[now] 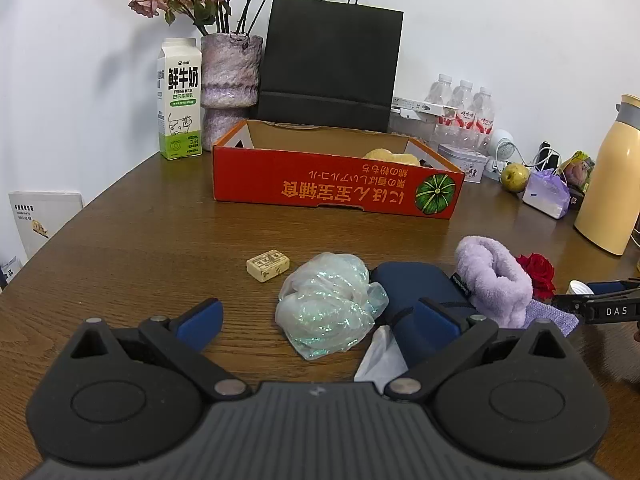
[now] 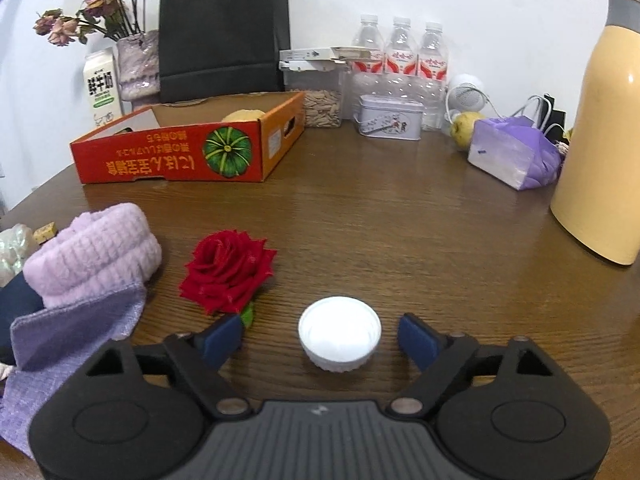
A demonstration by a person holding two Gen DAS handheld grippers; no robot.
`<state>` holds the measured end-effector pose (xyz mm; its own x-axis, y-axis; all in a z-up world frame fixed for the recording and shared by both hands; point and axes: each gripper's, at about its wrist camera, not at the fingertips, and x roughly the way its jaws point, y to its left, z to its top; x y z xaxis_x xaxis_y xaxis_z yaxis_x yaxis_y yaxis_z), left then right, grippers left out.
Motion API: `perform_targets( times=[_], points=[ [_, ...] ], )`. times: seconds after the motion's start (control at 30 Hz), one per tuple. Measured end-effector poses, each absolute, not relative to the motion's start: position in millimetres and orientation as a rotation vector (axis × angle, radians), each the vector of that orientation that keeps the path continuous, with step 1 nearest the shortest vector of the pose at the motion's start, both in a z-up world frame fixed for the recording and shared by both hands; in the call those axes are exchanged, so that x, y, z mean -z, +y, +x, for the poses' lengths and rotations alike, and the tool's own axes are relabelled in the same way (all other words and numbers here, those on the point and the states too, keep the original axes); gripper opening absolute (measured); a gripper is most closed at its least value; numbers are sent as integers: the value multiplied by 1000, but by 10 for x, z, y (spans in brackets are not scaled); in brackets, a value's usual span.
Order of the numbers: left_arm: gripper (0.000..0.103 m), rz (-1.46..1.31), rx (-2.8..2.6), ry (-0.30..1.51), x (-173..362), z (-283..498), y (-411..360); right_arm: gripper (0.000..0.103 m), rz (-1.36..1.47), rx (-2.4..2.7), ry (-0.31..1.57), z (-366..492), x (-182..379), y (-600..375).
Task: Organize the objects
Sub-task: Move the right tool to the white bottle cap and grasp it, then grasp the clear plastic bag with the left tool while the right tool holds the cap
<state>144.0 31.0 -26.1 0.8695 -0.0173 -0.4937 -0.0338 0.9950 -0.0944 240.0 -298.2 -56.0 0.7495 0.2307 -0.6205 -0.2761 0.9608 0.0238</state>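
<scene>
1. My left gripper (image 1: 316, 326): black linkage arms, blue pads at the tips, silver pivot pins behind them.
2. Grey ribbed housing at the claw's base, between two round black hubs.
3. My right gripper (image 2: 320, 338): same build; white "DAS" lettering on its side.

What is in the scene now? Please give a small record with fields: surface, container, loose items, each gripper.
surface: wooden table
container: red box, open top, something yellow inside
loose items: red rose, purple towel, white cap, plastic bag, small yellow block
left gripper: open, holds nothing
right gripper: open, white cap between its fingers, pads not touching
</scene>
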Motion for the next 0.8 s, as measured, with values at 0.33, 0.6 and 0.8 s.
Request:
perform_targets(
  times=[0.33,0.6,0.8],
  points=[
    [103,-101,-11,515,260,1443,314,39,-122,-269,561,2189,461,-2885],
    [103,-104,-16,520,261,1446,314,39,-129,-256,450,1936,378,-2774],
    [103,-110,-4,537,276,1432,312,39,-144,-258,408,1826,351,-2697]
  ],
)
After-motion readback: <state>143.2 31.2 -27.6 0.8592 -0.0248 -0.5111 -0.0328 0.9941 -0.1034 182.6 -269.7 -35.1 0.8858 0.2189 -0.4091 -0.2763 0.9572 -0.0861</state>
